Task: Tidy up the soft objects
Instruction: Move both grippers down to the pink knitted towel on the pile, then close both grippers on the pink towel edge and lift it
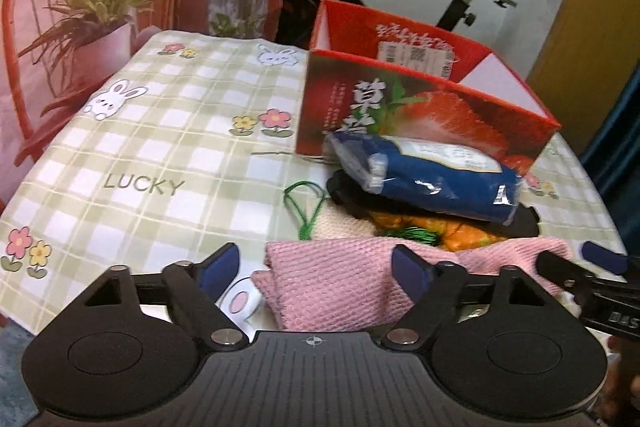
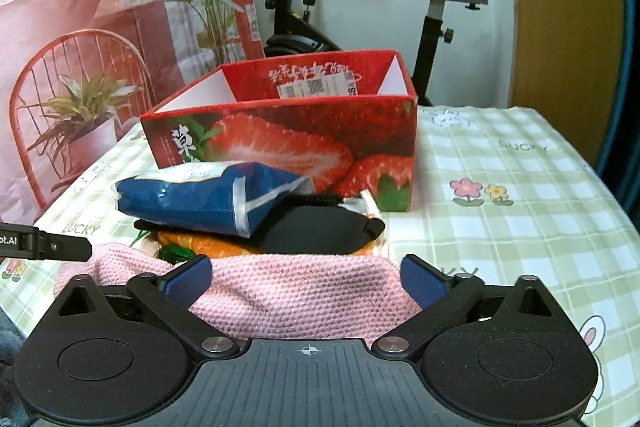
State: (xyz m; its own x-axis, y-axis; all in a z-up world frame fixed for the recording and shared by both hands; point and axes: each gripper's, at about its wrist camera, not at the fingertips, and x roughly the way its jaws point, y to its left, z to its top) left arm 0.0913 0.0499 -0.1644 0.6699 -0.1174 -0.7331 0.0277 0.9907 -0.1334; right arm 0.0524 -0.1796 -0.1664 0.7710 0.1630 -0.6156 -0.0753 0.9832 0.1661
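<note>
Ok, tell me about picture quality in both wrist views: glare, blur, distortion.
Left wrist view: fisheye bends the checked tablecloth edges; glare streaks on the blue packet; the strawberry box print looks slightly soft. Right wrist view: same barrel curve, the door frame at right bows; a glare spot on the blue packet; the pink knitted cloth weave is sharp. Both have a reddish cast.
</note>
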